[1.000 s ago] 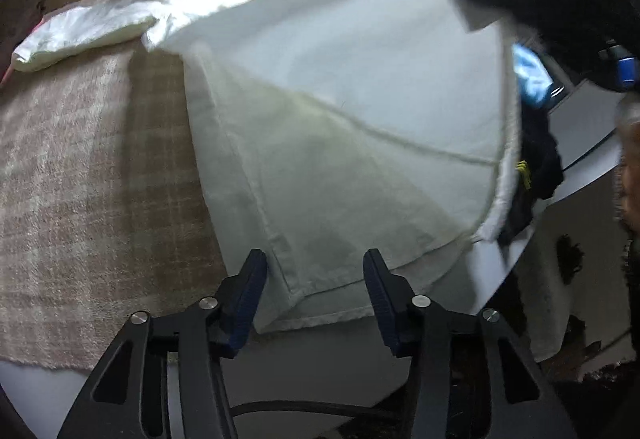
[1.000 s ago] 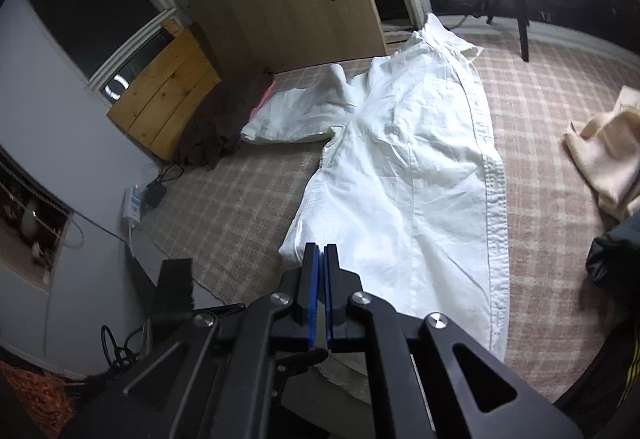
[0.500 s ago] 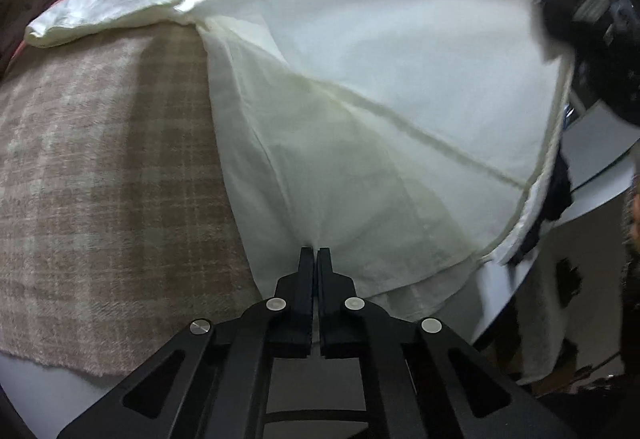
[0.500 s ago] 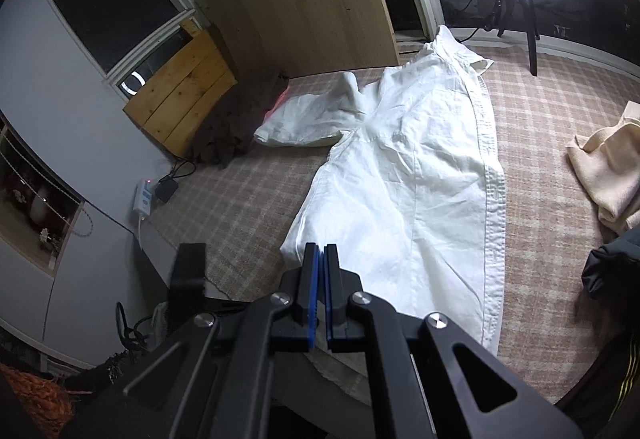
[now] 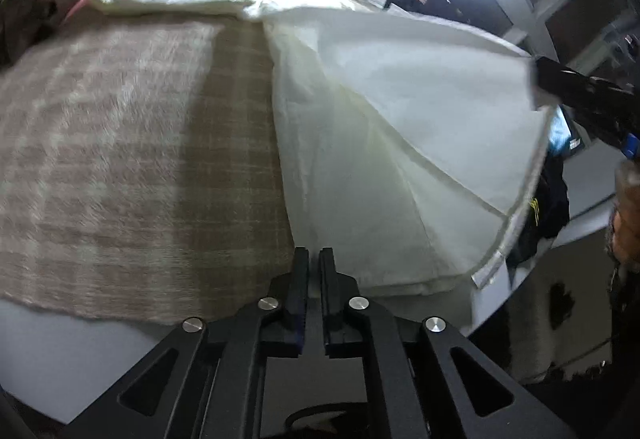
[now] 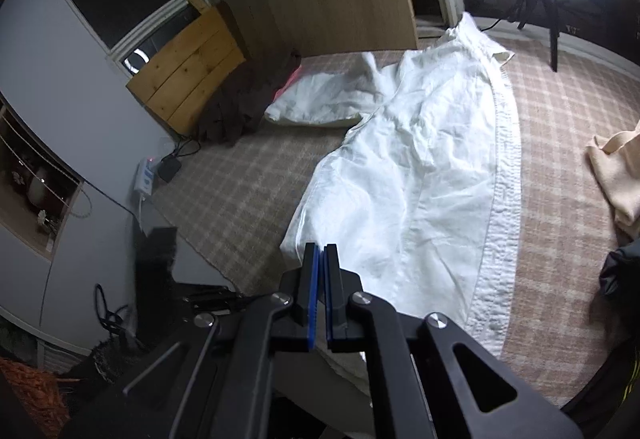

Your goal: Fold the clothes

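Checked bed cover (image 6: 248,207), ring-lit: white shirt (image 6: 420,175) lay lengthwise, near hem raised, pinched at two corners by left hand-held gripper (image 5: 314,259) and right hand-held gripper (image 6: 321,255); judged mid-fold, next carrying hem toward collar.

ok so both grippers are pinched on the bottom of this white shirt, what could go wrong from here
1. The left gripper pinches only the hem corner of the white button-up shirt; that thin bite could slip as the fabric is lifted.
2. The bunched sleeve lies crumpled beside the body; folding now may trap those wrinkles.
3. The shirt rests on a fuzzy pink plaid blanket, which could drag with it, and the cream garment sits close to the fold path.
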The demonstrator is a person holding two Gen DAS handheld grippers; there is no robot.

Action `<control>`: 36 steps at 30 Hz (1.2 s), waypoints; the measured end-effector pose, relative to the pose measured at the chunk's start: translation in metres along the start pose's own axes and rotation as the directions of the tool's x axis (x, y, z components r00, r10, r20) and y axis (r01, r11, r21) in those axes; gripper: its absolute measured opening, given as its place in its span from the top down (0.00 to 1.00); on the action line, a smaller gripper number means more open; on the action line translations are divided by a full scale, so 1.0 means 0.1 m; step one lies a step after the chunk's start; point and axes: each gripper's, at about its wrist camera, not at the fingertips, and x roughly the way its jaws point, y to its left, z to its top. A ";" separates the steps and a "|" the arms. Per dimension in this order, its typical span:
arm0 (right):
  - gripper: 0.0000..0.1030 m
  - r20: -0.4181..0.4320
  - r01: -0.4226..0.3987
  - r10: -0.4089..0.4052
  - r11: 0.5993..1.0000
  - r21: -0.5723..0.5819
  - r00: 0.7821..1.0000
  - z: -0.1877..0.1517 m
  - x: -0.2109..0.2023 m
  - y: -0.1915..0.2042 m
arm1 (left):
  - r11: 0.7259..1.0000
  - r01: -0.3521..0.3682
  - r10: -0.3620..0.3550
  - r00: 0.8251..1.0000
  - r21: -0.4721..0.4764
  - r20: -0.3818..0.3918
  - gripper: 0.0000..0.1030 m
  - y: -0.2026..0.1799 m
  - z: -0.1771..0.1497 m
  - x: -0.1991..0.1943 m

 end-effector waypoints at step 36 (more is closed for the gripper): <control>0.84 -0.163 0.065 0.000 0.916 0.395 0.987 -1.21 0.24 -1.31 | 0.988 0.134 -0.149 0.961 -0.076 -0.235 0.93 0.15 0.00 0.20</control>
